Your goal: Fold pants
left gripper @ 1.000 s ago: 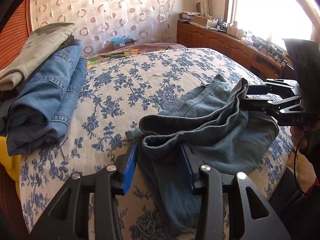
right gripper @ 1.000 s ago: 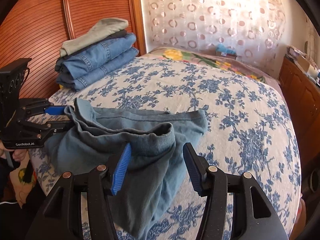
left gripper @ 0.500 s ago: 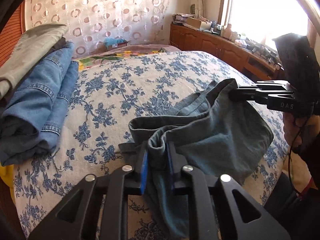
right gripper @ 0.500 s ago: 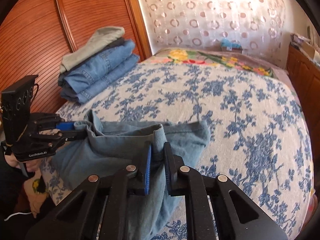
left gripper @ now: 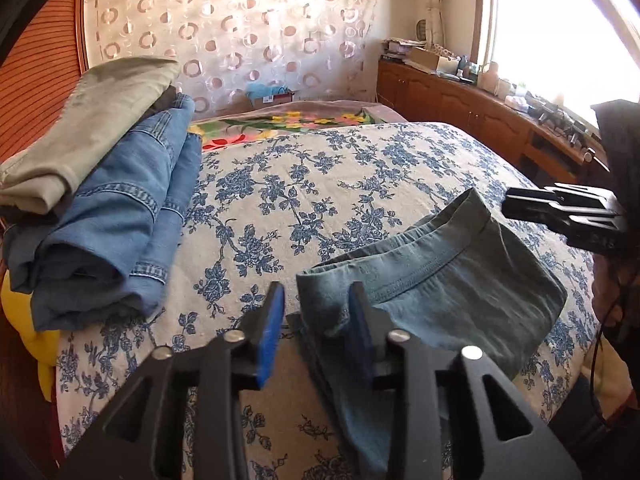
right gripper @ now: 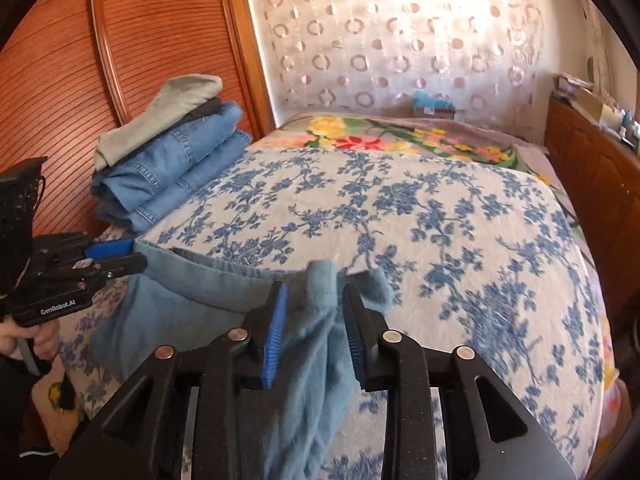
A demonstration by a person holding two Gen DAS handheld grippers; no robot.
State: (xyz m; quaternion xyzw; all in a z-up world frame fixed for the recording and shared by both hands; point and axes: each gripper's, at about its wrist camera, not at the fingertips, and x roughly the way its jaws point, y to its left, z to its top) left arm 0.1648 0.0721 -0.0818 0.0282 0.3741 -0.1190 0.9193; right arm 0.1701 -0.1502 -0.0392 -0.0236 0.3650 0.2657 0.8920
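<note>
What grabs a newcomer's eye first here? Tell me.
The teal pants draped over the near edge of the blue-flowered bed, cloth between the opening jaws of the left gripper and right gripper. Then the stack of folded jeans far left by the headboard.

Matt soft cloth pants (left gripper: 432, 292), ribbed glossy wood headboard (right gripper: 132, 52), cotton bedspread (right gripper: 420, 216)

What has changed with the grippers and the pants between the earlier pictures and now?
Half a second ago both grippers were clamped on the pants. Now the left gripper and right gripper are opening: the cloth sits loose between the pads and has slumped toward the bed, its raised corner lower than before. The stack of folded clothes is unchanged.
</note>
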